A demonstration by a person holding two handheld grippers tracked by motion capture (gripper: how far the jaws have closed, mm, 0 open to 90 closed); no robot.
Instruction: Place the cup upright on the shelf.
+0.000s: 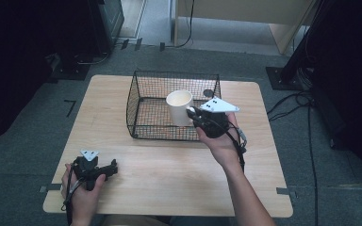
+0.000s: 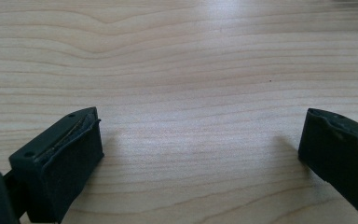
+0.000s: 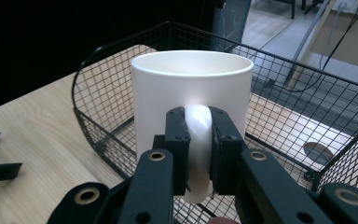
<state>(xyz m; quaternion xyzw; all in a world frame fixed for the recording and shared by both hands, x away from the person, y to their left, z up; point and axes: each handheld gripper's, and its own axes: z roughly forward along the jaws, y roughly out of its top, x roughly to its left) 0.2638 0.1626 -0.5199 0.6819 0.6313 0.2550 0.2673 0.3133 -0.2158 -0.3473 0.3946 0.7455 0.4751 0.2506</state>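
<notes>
Smooth white mug (image 1: 179,107) is held upright above black wire basket (image 1: 141,106) at table's 12 o'clock | handle (image 3: 198,149) is pinched by right gripper (image 3: 199,154) | left gripper (image 2: 200,154) is rested at 7 o'clock on pale wood-grain table (image 2: 191,60), jaws spread

Table (image 1: 169,169): pale wood, visible grain, smooth w/ slight sheen. Basket (image 3: 107,88): thin black wire mesh, metal. Mug (image 3: 191,88): white, smooth, glossy, looks ceramic. Gripper (image 3: 199,154) jaws: black matt plastic, brass-coloured rivets; pads (image 2: 74,158) rough, worn.
</notes>
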